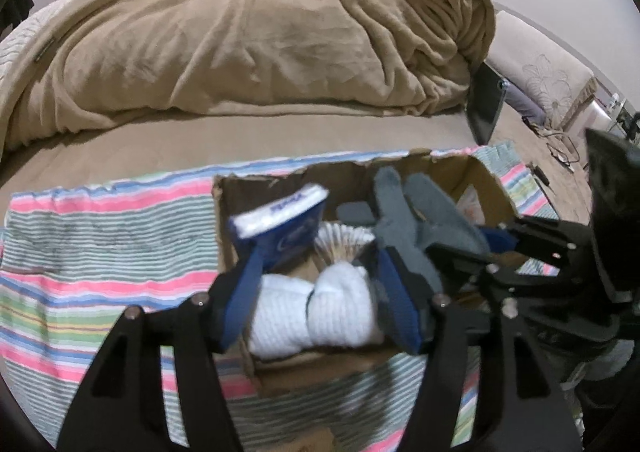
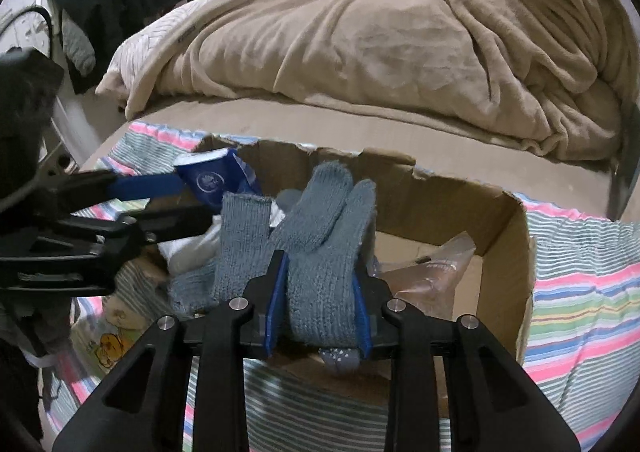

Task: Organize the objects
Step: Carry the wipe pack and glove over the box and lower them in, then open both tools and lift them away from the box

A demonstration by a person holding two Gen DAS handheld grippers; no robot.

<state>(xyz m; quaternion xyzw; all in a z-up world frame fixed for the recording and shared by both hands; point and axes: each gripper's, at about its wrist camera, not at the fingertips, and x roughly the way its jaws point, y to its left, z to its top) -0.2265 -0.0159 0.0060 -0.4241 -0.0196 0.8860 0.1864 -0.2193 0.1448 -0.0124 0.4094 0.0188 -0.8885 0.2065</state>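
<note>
Landmark: the cardboard box (image 2: 506, 228) on the striped cloth (image 1: 100, 236).

Left gripper (image 1: 316, 280): jaws apart over the box's left half, above the white socks (image 1: 316, 312). The blue carton (image 1: 284, 228) leans at the left fingertip; contact cannot be confirmed.

Right gripper (image 2: 320, 304): jaws clamped on the grey gloves (image 2: 320, 236), above the box's near edge.

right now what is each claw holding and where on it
Right claw grips the grey gloves around the cuff end. Left claw is open over the white socks, holding nothing.
</note>
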